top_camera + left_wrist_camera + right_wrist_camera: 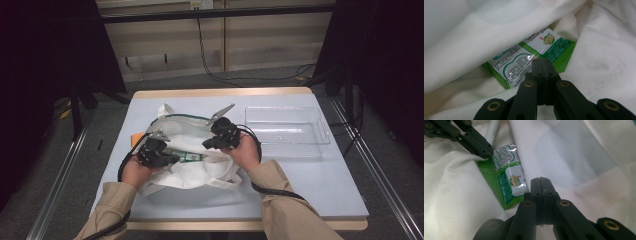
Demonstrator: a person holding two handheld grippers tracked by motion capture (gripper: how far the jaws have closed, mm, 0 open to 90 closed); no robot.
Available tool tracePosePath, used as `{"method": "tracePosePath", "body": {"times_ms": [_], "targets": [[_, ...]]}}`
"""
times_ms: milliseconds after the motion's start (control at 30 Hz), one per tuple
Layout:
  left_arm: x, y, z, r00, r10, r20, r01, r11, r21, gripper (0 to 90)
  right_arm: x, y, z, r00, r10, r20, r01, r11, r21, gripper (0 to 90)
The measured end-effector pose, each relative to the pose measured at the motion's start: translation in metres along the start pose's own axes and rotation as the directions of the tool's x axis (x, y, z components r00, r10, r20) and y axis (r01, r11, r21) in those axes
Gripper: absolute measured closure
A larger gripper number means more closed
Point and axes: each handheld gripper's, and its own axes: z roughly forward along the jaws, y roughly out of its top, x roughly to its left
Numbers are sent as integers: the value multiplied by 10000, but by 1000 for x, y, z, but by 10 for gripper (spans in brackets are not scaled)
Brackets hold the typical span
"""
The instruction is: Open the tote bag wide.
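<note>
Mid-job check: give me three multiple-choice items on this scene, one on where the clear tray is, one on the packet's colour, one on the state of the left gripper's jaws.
1. Where does the clear tray stand?
A. On the table, to the right of the white bag
B. Inside the white bag
C. On the floor

2. What colour is the packet's border?
A. Red
B. Green
C. Blue

3. How do the left gripper's jaws stand?
A. Wide apart
B. Closed together at the packet's edge
C. Clamped on the tray

Answers:
1. A: the high view shows the tray on the tabletop, right of the bag.
2. B: both gripper views show a green rim around white printed panels.
3. B: the left gripper view shows the jaws meeting with no gap at the packet's clear edge; whether film is pinched between them cannot be told.
</note>
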Motion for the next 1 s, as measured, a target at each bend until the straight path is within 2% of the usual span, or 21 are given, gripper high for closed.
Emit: {"method": "tracePosePath", "body": {"times_ms": [67,133,300,333,400,433,467,533,567,600,733,800,867,933,1000], "targets": [[-2,-1,2,9997,-252,-27,251,9996,-137,900,-3,0,2,9997,220,136,-223,9996,198,899],[-2,-2,2,10000,-63,3,63,9999,80,900,-5,-1,4,9993,316,196,-320,9993,212,899],[-1,-5,3,9997,-213,85,211,9997,138,900,-15,-5,8,9957,772,514,-790,9963,345,899],[2,-6,2,9998,136,147,-142,9988,464,900,-16,-6,8,9946,880,555,-898,9955,309,899],[-1,-8,4,9993,-353,88,351,9992,210,900,-19,-7,9,9930,986,643,-1005,9946,270,899],[-1,-9,4,9996,-252,123,248,9993,295,900,-20,-7,10,9925,1035,654,-1054,9941,259,898],[-1,-9,4,9995,-272,172,266,9991,326,900,-20,-8,10,9925,1039,651,-1058,9940,265,898],[1,-10,2,9998,-14,213,2,9985,541,900,-22,-8,10,9928,1021,631,-1037,9944,220,897],[-1,-11,4,9995,-270,175,264,9991,344,900,-22,-8,10,9927,1058,587,-1071,9941,185,897],[-1,-12,3,9993,-314,179,307,9990,332,900,-22,-8,10,9920,1107,613,-1120,9935,184,896],[-1,-15,2,9994,-277,220,268,9987,433,900,-23,-9,11,9919,1116,610,-1126,9935,139,897],[1,-17,1,9997,-91,242,76,9981,612,900,-23,-9,11,9914,1133,650,-1145,9933,153,897],[-1,-19,1,9993,-306,193,296,9983,509,900,-23,-9,11,9909,1180,645,-1192,9927,159,897],[1,-21,0,9996,58,270,-79,9970,772,900,-24,-10,12,9914,1143,632,-1154,9932,145,897],[1,-22,0,9997,77,237,-96,9966,817,900,-24,-10,12,9905,1201,671,-1217,9924,196,896]]}}
